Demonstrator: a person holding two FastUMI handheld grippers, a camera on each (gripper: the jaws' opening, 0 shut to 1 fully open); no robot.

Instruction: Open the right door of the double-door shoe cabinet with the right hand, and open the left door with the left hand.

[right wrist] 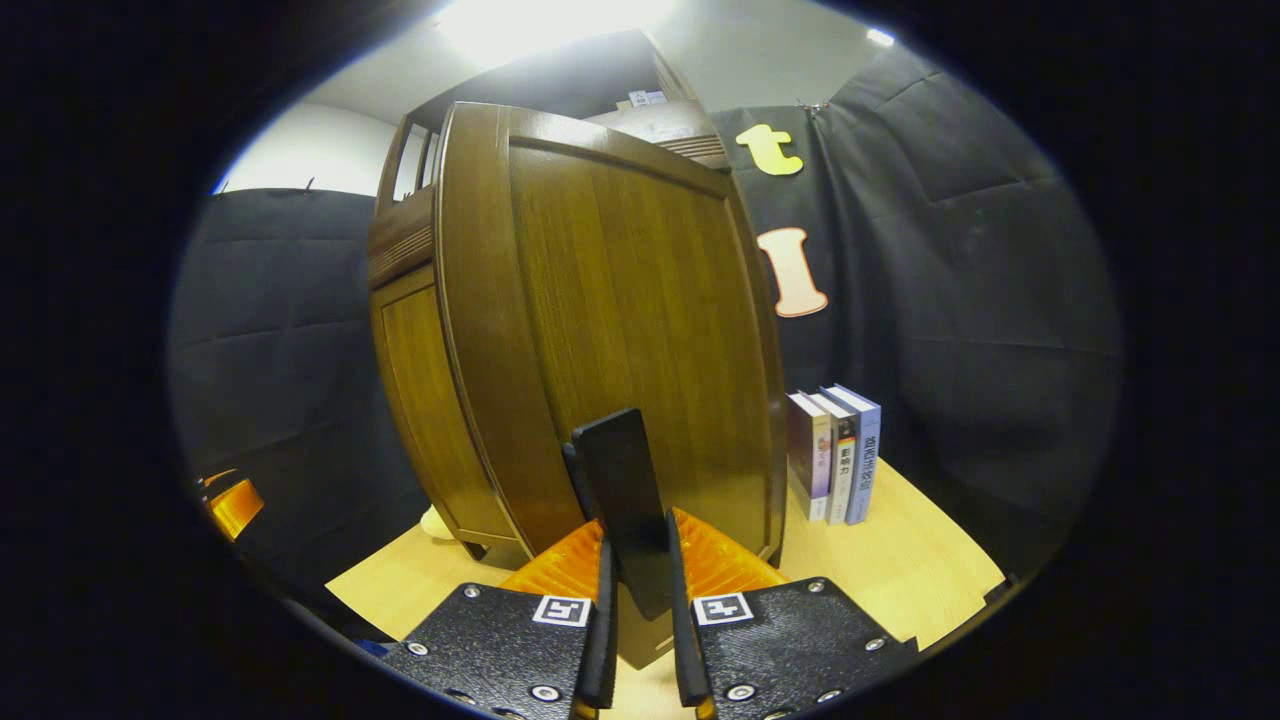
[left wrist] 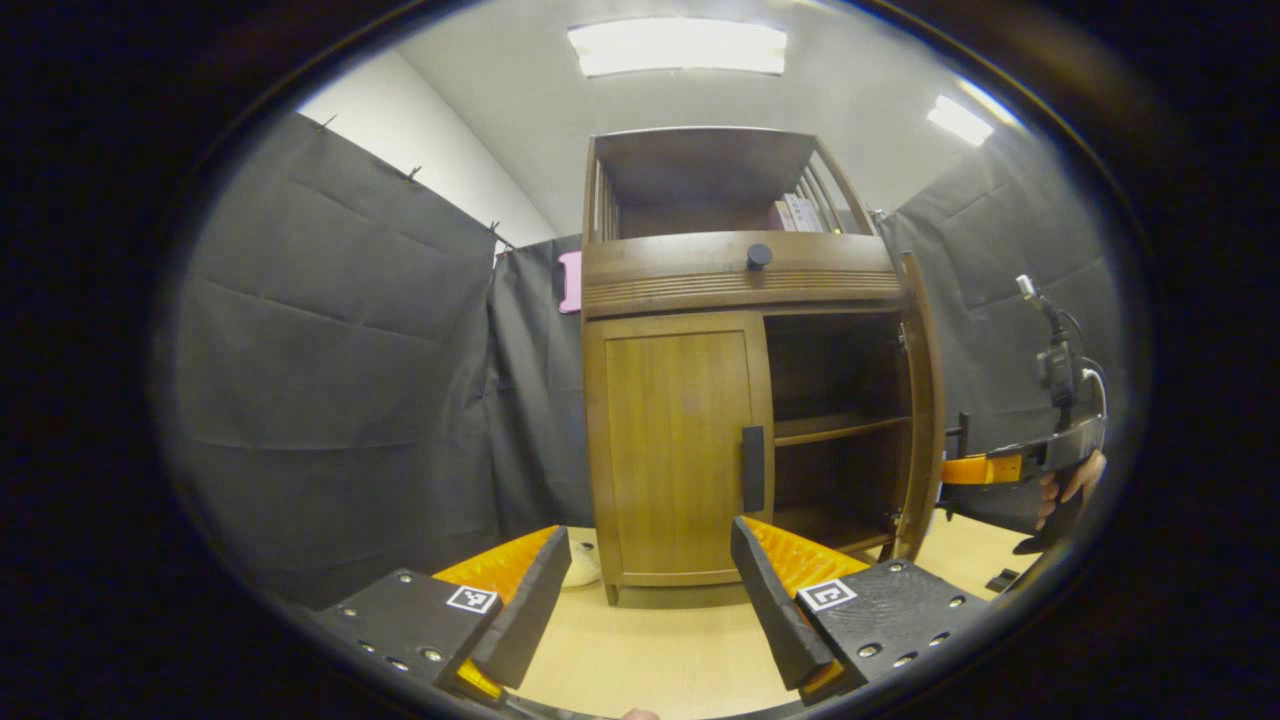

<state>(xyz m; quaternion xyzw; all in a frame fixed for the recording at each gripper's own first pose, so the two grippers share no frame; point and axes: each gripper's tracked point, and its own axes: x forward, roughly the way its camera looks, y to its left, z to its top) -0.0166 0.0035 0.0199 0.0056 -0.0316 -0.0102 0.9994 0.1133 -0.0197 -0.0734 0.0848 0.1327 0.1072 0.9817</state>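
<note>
In the left gripper view, your left gripper is hanging with its fingers spread wide apart, holding nothing, above the pale wooden floor in front of the shoe cabinet. The left door is sitting flush and closed, its dark vertical handle standing at the door's inner edge, just above and between your fingertips but well clear of them. The right door is standing swung out, showing you its edge, and the shelf inside the open half is lying bare to view. A round knob is sitting on the drawer front above the doors. At the far right, a hand is gripping the other gripper just beside the open door's edge.

In the right gripper view, your right gripper is pinching the right door's handle: both fingers are pressing on the dark bar from either side. The right door is facing you as a broad panel, angled out from the cabinet body. Three books are standing upright on the floor just to the right of the door, against the black cloth wall.
</note>
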